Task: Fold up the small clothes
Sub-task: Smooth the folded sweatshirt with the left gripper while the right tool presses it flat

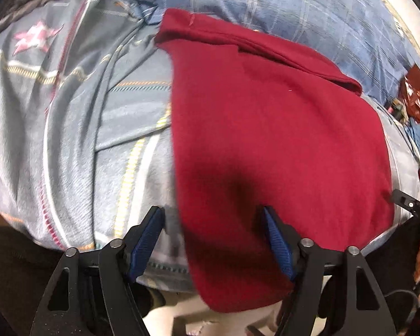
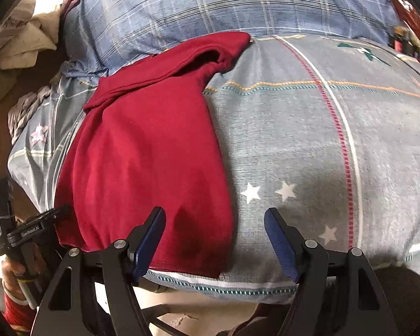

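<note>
A home bedroom: patterned bedsheet [image 2: 308,140] and plaid pillow [image 2: 210,2].

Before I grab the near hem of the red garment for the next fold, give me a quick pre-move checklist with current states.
1. Red garment lies flat on the patterned bedsheet, folded lengthwise: ok.
2. Near hem reachable at the bed edge: ok.
3. Left hand-held gripper open, hem corner between its fingers, not pinched: ok.
4. Right hand-held gripper open above the other hem corner: ok.
5. Sleeve tucked at the far end: cannot tell, it looks bunched.
6. Nothing lying on the garment: ok.
</note>
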Motion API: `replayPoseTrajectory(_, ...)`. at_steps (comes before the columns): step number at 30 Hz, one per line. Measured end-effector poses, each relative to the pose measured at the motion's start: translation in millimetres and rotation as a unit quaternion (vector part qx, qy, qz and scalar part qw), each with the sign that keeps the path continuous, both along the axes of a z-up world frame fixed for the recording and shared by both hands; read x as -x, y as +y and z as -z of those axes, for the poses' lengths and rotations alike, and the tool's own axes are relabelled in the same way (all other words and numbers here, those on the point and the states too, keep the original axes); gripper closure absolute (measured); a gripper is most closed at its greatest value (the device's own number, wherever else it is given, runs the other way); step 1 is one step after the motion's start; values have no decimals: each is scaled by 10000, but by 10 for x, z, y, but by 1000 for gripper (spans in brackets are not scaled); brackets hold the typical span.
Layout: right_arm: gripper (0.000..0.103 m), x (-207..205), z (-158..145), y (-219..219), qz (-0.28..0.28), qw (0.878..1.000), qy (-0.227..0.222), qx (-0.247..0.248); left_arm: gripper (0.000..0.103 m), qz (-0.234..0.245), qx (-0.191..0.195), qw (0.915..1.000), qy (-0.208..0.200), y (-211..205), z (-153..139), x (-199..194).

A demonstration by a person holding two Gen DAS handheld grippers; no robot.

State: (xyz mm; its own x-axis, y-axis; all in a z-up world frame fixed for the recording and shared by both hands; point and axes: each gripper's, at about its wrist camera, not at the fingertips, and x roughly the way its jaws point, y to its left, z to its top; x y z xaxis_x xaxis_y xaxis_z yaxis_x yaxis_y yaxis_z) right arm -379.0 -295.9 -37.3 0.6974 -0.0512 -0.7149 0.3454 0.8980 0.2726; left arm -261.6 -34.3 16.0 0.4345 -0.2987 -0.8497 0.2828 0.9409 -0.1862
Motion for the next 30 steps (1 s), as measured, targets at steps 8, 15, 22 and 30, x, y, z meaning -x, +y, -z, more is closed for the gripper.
replayPoseTrajectory(8,86,-239,61,94,-209,9995,90,221,95,273,590,9977,185,264,-285,-68)
replayPoseTrajectory(15,90,53,-32,421,-1177,9928,189,-84,96,56,398,9992,60,718,-443,136)
replayPoseTrajectory(22,83,-85,172,450,-1109,9920,597,88,95,-173,248,9991,288,577,-114,115)
replayPoseTrajectory(30,47,-18,233,316,-939,9939,399,-428,71,-458,284,9976,424,653,-7,96)
